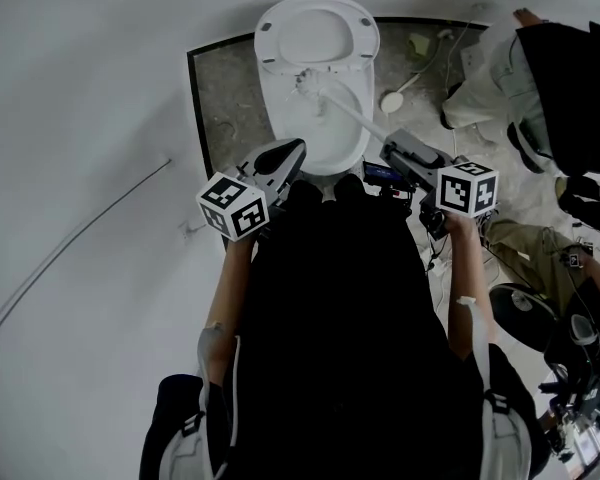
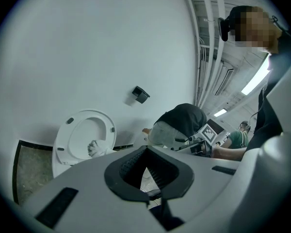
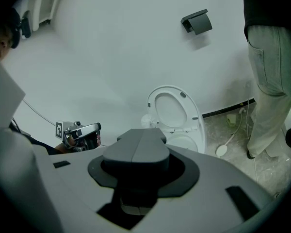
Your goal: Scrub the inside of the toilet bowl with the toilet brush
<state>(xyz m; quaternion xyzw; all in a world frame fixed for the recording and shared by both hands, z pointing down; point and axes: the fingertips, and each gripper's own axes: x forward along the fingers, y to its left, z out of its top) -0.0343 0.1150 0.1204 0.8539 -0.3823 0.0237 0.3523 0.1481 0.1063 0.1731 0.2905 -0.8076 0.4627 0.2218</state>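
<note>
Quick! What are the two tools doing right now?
Left tool: open, holding nothing.
Right tool: closed on the toilet brush.

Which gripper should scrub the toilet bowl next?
Right. The right gripper holds the toilet brush, its handle reaching over the toilet bowl; the left gripper is open and empty.

The right claw (image 1: 392, 149) is gripping the toilet brush (image 1: 346, 109) by its white handle, bristles sitting at twelve o'clock in the toilet bowl (image 1: 332, 140), while the left claw (image 1: 290, 152) is hovering at the bowl's seven o'clock.
</note>
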